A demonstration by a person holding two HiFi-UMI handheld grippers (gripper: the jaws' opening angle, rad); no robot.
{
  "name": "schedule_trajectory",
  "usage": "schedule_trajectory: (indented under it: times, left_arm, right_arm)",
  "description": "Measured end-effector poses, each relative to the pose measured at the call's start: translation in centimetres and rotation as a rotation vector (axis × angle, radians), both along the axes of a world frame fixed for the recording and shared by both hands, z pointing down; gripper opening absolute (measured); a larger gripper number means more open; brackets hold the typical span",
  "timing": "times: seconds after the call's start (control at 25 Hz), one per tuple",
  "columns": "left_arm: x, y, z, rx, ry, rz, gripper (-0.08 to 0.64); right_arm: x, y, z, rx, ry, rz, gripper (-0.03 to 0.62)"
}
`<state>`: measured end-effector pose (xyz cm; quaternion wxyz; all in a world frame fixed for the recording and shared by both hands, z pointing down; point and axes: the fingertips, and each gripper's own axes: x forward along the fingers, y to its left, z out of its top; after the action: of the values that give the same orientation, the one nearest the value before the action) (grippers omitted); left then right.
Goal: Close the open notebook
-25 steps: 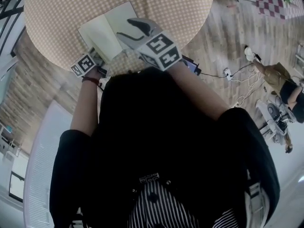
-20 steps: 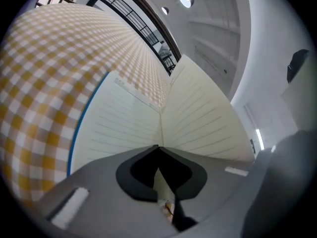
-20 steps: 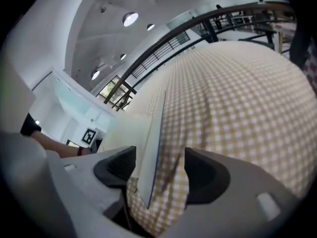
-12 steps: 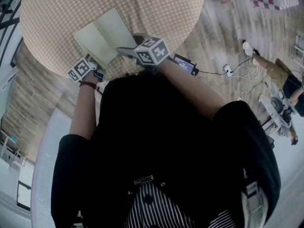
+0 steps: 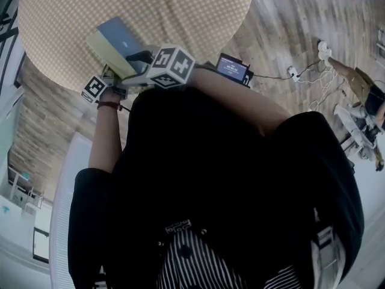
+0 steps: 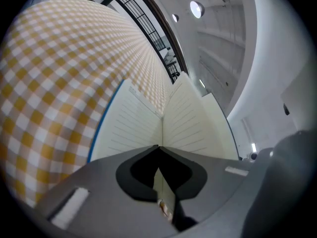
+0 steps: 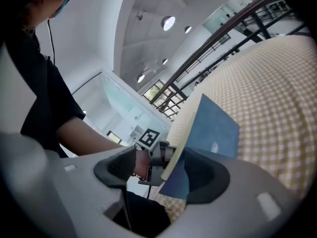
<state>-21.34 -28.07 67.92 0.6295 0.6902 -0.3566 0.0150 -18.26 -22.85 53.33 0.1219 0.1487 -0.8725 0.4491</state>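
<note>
The notebook (image 5: pixel 113 44) lies near the front edge of the round checked table (image 5: pixel 180 11), folded halfway into a V. Its right half stands up, showing the blue cover (image 7: pixel 213 128). My right gripper (image 5: pixel 137 60) has just been opening its jaws; they stand wide, with the raised cover and page edge between them and one jaw against the blue outside. In the left gripper view the lined pages (image 6: pixel 133 128) meet at the spine. My left gripper (image 6: pixel 158 148) is shut on the notebook's near edge, a thin cream sheet showing between its jaws.
A small device with a lit screen (image 5: pixel 231 68) sits just off the table's right edge. Cables (image 5: pixel 301 77) trail over the wooden floor, and another person (image 5: pixel 361 95) is at the far right. A railing (image 6: pixel 148 24) runs beyond the table.
The right gripper has swept left, and the notebook's right half has risen from flat to upright, its blue cover now showing. The left gripper has kept its place.
</note>
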Motion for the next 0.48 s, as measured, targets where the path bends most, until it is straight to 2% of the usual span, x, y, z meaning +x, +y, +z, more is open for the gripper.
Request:
schedule_trajectory:
  times: [0.08, 0.24, 0.36, 0.48]
  left_arm:
    - [-1.2, 0.7, -0.5, 0.002, 0.041, -0.026, 0.000]
    - [-2.6, 2.4, -1.6, -0.005, 0.183, -0.072, 0.000]
    - [-2.5, 2.9, -2.2, 0.032, 0.253, -0.055, 0.000]
    - [-2.3, 4.1, -2.8, 0.032, 0.280, -0.056, 0.000]
  right_arm:
    - [-1.7, 0.5, 0.1, -0.009, -0.024, -0.035, 0.295]
    - [-4.3, 2.1, 1.9, -0.038, -0.030, -0.121, 0.295]
    - [-5.7, 3.7, 4.2, -0.036, 0.018, -0.226, 0.296]
    - [-6.6, 4.7, 5.7, -0.053, 0.063, -0.253, 0.296]
